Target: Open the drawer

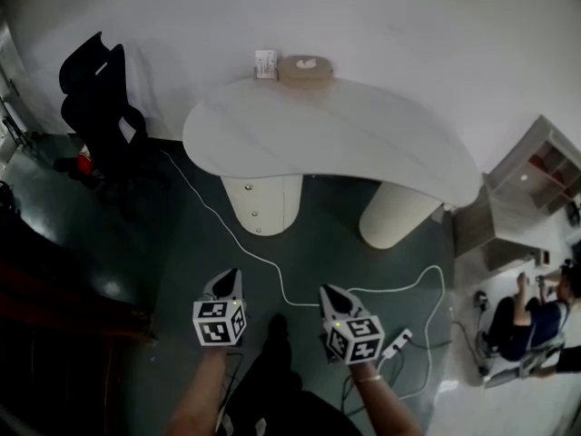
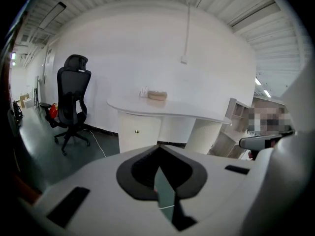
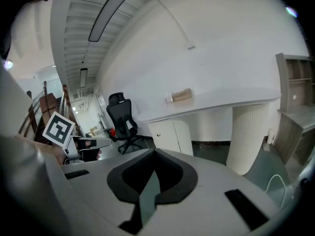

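Observation:
A white curved desk (image 1: 363, 134) stands ahead on a drawer cabinet (image 1: 262, 203) and a ribbed round leg (image 1: 396, 213). The cabinet front carries small round knobs (image 2: 137, 131) and its drawers look closed. Both grippers hang over the dark floor, well short of the cabinet and apart from it. My left gripper (image 1: 228, 277) points toward the cabinet with its jaws shut and nothing between them. My right gripper (image 1: 328, 292) is beside it, jaws together and empty. The cabinet (image 3: 172, 134) also shows in the right gripper view, far off.
A black office chair (image 1: 98, 107) stands at the left. A white cable (image 1: 272, 271) runs across the floor to a power strip (image 1: 397, 343). A tan box (image 1: 305, 68) sits on the desk's far edge. A shelf unit (image 1: 536, 166) and a seated person (image 1: 531, 316) are at the right.

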Demonstrator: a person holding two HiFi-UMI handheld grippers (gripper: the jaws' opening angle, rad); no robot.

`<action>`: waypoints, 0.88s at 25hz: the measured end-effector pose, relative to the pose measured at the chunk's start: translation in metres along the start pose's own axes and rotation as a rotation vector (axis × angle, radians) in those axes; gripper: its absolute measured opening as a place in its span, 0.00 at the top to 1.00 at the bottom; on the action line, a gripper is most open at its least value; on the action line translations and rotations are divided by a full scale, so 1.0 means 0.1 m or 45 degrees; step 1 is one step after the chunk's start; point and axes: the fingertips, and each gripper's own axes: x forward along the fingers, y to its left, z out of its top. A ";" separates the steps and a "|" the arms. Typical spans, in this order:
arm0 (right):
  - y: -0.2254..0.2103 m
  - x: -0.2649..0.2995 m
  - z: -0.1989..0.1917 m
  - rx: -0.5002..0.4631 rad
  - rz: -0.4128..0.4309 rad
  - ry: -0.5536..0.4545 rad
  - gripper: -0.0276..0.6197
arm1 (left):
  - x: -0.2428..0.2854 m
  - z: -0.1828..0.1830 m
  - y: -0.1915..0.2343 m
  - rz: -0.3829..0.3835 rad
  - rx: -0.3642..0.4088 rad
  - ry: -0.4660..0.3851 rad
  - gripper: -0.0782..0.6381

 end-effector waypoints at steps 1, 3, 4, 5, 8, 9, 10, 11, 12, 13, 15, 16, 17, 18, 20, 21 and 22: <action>-0.03 0.10 0.03 0.004 -0.003 0.010 0.95 | 0.10 0.04 0.06 0.002 -0.005 0.006 0.88; -0.09 0.31 0.09 0.007 -0.009 0.031 0.95 | 0.31 0.09 0.19 0.005 -0.017 0.022 0.88; -0.11 0.42 0.12 0.009 -0.012 0.042 0.95 | 0.40 0.11 0.26 0.005 -0.021 0.033 0.88; -0.14 0.53 0.15 0.011 -0.017 0.053 0.95 | 0.50 0.13 0.31 0.004 -0.024 0.045 0.88; -0.21 0.83 0.20 0.019 -0.025 0.089 0.95 | 0.78 0.15 0.43 -0.012 -0.025 0.081 0.88; -0.23 0.93 0.22 0.023 -0.025 0.097 0.95 | 0.87 0.16 0.47 -0.020 -0.024 0.089 0.88; -0.24 1.02 0.24 0.023 -0.025 0.100 0.95 | 0.96 0.16 0.50 -0.028 -0.023 0.096 0.88; -0.26 1.12 0.26 0.020 -0.024 0.102 0.95 | 1.05 0.17 0.53 -0.034 -0.018 0.102 0.88; -0.28 1.20 0.26 0.015 -0.021 0.106 0.95 | 1.13 0.16 0.56 -0.039 -0.011 0.109 0.88; -0.30 1.28 0.25 0.009 -0.017 0.113 0.95 | 1.21 0.15 0.59 -0.043 -0.003 0.116 0.88; -0.35 1.41 0.19 -0.003 -0.007 0.132 0.95 | 1.37 0.10 0.62 -0.052 0.000 0.123 0.88; -0.38 1.47 0.15 -0.008 -0.001 0.143 0.95 | 1.44 0.06 0.64 -0.057 -0.003 0.124 0.88; -0.41 1.53 0.09 -0.011 0.003 0.152 0.95 | 1.52 0.01 0.65 -0.059 -0.008 0.124 0.87; -0.45 1.59 0.02 -0.012 0.005 0.158 0.95 | 1.60 -0.05 0.67 -0.060 -0.012 0.126 0.85; -0.53 1.70 -0.14 -0.010 0.009 0.172 0.95 | 1.76 -0.19 0.71 -0.055 -0.017 0.130 0.82; -0.56 1.76 -0.23 -0.009 0.013 0.180 0.95 | 1.84 -0.26 0.73 -0.051 -0.020 0.130 0.81; -0.60 1.81 -0.33 -0.010 0.020 0.189 0.95 | 1.91 -0.34 0.75 -0.046 -0.023 0.129 0.80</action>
